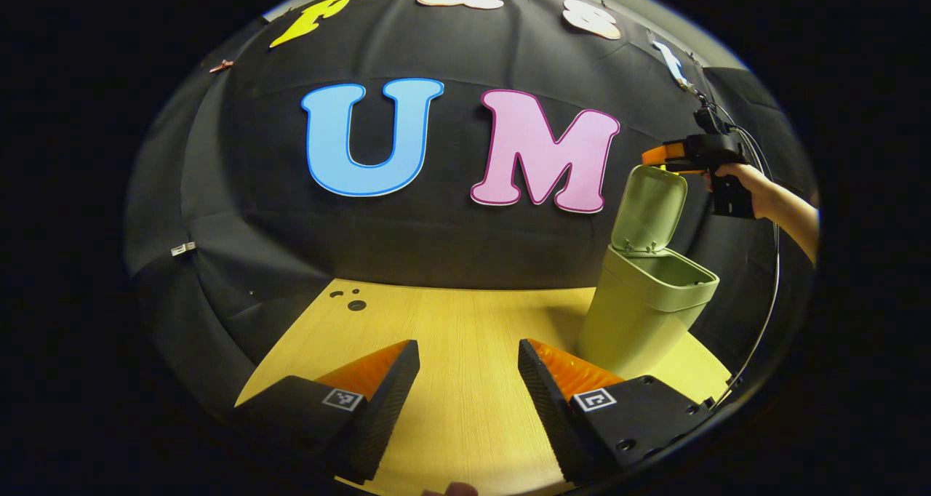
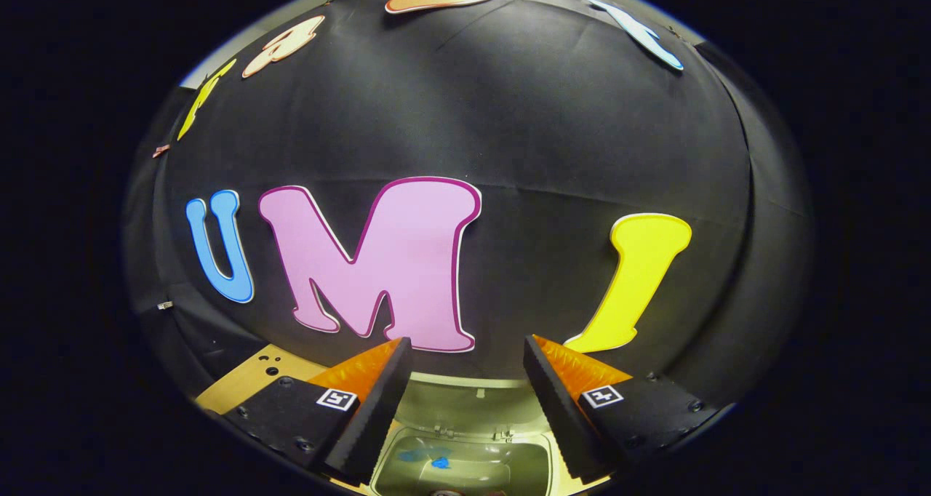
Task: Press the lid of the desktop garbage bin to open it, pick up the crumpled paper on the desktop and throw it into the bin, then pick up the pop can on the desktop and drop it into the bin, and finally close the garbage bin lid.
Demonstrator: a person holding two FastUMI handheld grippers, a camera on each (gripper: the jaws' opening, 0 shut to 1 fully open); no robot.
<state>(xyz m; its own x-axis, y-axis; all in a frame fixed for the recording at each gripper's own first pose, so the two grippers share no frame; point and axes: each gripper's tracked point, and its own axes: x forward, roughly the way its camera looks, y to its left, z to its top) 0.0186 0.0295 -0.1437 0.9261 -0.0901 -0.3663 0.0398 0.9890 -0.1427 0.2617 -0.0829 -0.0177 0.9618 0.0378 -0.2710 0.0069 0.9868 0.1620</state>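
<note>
A pale green desktop bin (image 1: 640, 314) stands on the right of the wooden table (image 1: 451, 336) with its lid (image 1: 649, 209) swung upright. In the left gripper view my left gripper (image 1: 469, 361) is open over bare wood, left of the bin. The right gripper (image 1: 658, 158), held by a hand (image 1: 756, 190), hovers above the raised lid. In the right gripper view my right gripper (image 2: 465, 361) is open directly over the bin's mouth (image 2: 465, 460); the lid (image 2: 465, 401) stands behind the opening. Something blue (image 2: 440, 463) lies inside the bin. Nothing is held in either gripper.
The black cloth wall closes the back and both sides. Small dark holes (image 1: 355, 304) mark the table's far left corner. A thin cable (image 1: 764, 321) hangs down from the right gripper past the bin's right side.
</note>
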